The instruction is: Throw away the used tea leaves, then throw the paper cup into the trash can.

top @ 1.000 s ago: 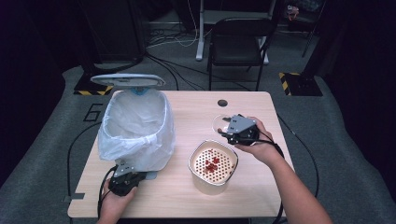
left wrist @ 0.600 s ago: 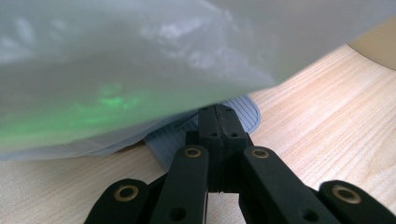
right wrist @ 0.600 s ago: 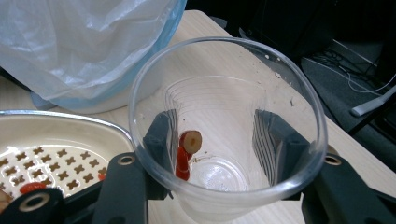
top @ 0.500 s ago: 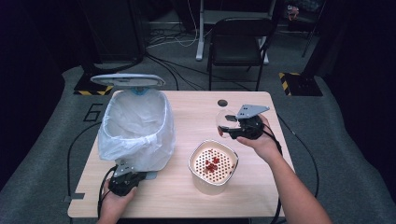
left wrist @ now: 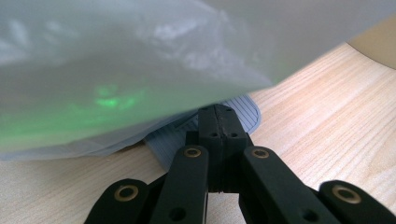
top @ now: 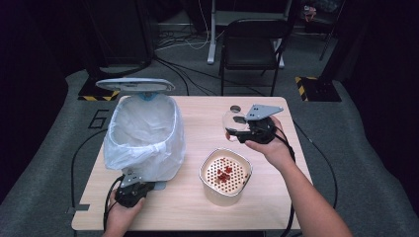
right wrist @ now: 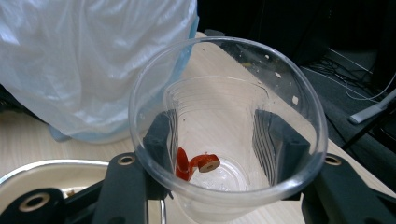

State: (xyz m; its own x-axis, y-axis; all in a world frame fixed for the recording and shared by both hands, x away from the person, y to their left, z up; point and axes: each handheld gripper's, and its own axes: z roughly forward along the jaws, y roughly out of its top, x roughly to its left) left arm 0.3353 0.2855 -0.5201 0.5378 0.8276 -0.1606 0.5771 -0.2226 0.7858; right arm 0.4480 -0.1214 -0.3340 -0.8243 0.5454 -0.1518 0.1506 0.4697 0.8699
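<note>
My right gripper (top: 238, 126) is shut on a clear plastic cup (top: 231, 114) and holds it above the table, behind a cream bowl (top: 212, 190) with a perforated insert. In the right gripper view the pads (right wrist: 161, 140) press both sides of the cup (right wrist: 219, 102), and a few red pieces (right wrist: 194, 164) lie at its bottom. More red pieces (top: 225, 174) lie on the bowl's insert. My left gripper (top: 132, 185) is shut at the foot of a bin lined with a white bag (top: 143, 133). Its joined tips (left wrist: 218, 114) rest on a grey ribbed pedal (left wrist: 245, 112).
The bin's lid (top: 134, 85) stands open behind the bag. The wooden table (top: 276, 197) has bare room at the front right and at the back middle. A black chair (top: 252, 39) stands beyond the table's far edge, with cables on the floor.
My right gripper has lifted the cup a little higher above the table and tipped it. The left gripper has stayed at the bin's foot.
</note>
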